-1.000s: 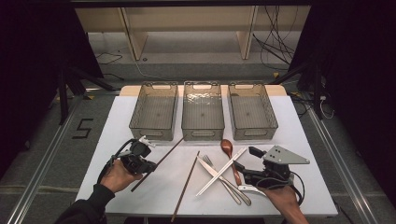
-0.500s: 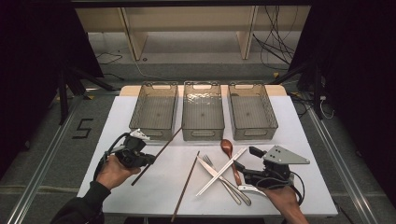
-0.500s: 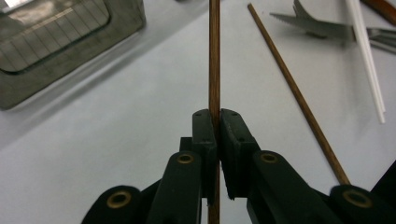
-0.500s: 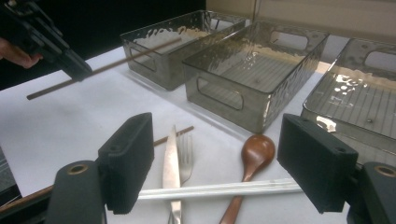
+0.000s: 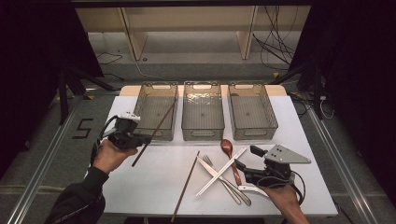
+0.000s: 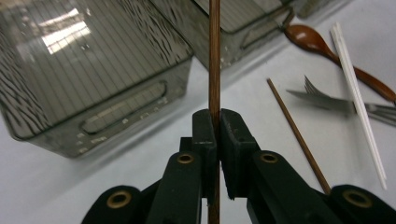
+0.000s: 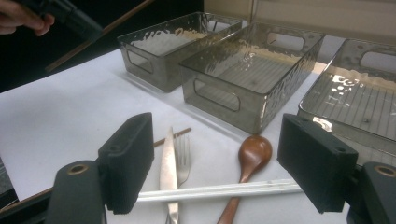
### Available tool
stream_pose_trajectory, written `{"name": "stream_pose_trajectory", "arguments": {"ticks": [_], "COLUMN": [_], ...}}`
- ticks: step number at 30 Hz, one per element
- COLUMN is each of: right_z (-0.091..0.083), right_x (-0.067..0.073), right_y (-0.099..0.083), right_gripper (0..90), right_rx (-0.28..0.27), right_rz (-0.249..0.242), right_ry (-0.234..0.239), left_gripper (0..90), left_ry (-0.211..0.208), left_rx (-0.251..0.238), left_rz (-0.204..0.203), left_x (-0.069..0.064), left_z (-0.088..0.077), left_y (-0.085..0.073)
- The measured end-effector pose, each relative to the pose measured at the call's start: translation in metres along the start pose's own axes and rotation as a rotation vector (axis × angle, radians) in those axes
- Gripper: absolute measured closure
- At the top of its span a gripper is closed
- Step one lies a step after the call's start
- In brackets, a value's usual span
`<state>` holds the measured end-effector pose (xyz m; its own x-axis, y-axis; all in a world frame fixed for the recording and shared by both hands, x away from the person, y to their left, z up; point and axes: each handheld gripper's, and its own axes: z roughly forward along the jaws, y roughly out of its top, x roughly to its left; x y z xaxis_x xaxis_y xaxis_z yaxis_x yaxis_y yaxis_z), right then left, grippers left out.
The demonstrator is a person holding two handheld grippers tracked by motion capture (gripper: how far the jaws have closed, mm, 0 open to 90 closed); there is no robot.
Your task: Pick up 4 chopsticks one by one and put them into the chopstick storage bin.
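We see a white table (image 5: pixel 154 186) carrying three clear grey bins in a row: the left bin (image 5: pixel 156 112), the middle bin (image 5: pixel 202 112) and the right bin (image 5: pixel 252 112). In front of them lies a loose heap of cutlery: a second brown chopstick (image 5: pixel 185 185), a white chopstick (image 5: pixel 222 171) laid across a fork (image 5: pixel 223 177) and a knife (image 5: pixel 219 179), and a wooden spoon (image 5: pixel 229 151) just beside the middle bin. Our left gripper (image 5: pixel 140 139) is held above the table's left part, its jaws closed tight on a brown chopstick (image 5: pixel 154 133), which slants up and away so that its far end reaches over the left bin. Our right gripper (image 5: pixel 245 161) sits low at the near right, jaws spread wide and holding nothing, the spoon and white chopstick lying between them on the table.
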<state>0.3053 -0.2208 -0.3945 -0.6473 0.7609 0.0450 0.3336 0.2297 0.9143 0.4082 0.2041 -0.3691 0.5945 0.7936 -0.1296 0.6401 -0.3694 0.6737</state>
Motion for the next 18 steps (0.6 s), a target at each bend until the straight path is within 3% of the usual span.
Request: {"name": "stream_pose_trajectory", "arguments": {"ticks": [18], "right_z": [-0.001], "right_x": [0.000], "right_y": [0.001], "right_gripper": [27.8], "right_rx": [-0.004], "right_rz": [0.000], "right_ry": [0.003], "left_gripper": [84.3], "left_ry": [0.052], "left_rx": [-0.139], "left_rz": [-0.061], "left_x": [0.036], "left_z": [0.002], "left_y": [0.041]}}
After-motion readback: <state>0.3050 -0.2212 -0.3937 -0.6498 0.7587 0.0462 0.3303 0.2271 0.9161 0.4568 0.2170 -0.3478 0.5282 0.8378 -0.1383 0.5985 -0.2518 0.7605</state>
